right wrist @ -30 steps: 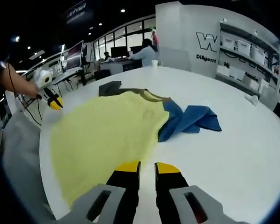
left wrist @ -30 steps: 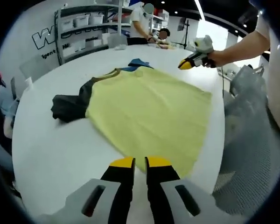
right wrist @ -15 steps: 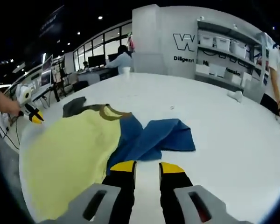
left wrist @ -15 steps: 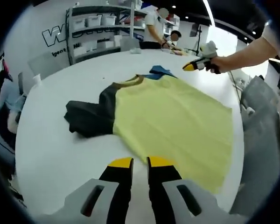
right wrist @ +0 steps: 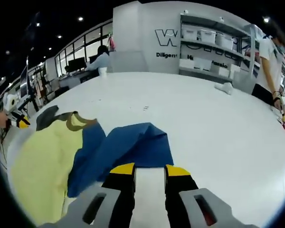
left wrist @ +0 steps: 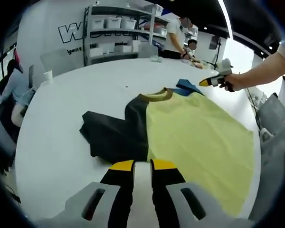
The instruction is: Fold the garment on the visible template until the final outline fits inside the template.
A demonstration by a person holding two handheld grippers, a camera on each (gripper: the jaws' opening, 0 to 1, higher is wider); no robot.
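Garment [left wrist: 194, 133]: yellow body, one dark sleeve [left wrist: 111, 137], one blue sleeve [right wrist: 133, 145], lying flat and fully spread on the white tabletop [left wrist: 61, 118]; no fold yet made and no template outline discernible, so the whole folding appears outstanding. Long axis runs collar [left wrist: 156, 95] to hem, sleeves out to either side. Left gripper [left wrist: 141, 166] at the dark sleeve, right gripper [right wrist: 149, 170] at the blue sleeve, fingers of both slightly parted and holding nothing.

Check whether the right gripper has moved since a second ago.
Yes. Against the shirt, the right gripper has shifted from the yellow body's edge over to the blue sleeve, jaws open.
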